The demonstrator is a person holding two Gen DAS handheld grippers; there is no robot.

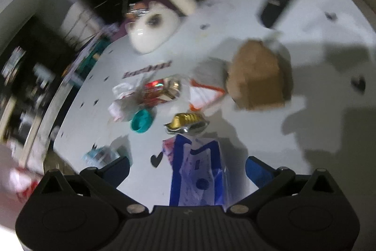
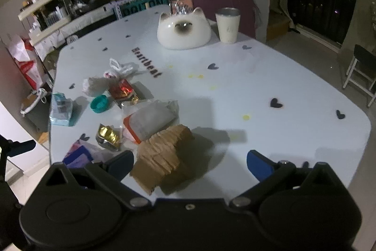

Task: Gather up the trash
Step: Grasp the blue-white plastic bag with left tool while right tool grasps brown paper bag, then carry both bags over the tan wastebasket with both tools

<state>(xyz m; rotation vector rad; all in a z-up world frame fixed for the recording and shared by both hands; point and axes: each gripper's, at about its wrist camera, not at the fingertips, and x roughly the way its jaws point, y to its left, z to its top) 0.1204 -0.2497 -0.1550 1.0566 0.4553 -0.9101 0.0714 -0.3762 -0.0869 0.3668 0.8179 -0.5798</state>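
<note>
Trash lies on a white table (image 2: 235, 86). My left gripper (image 1: 188, 166) is open, its jaws either side of a blue and white wrapper (image 1: 197, 173) that lies flat. Beyond it are a crushed gold foil cup (image 1: 185, 122), a teal lid (image 1: 141, 120), a red and gold wrapper (image 1: 159, 91), an orange-edged white packet (image 1: 204, 95) and a brown paper bag (image 1: 256, 77). My right gripper (image 2: 190, 164) is open just above the brown paper bag (image 2: 162, 157). The foil cup (image 2: 108, 137), teal lid (image 2: 99, 104) and white packet (image 2: 148, 120) lie to its left.
A white cat-shaped ceramic dish (image 2: 184, 32) and a cream cup (image 2: 228, 25) stand at the table's far side. A tissue pack (image 2: 61, 112) lies at the left edge. Shelves (image 2: 47, 13) stand at left, a stool (image 2: 362, 67) at right.
</note>
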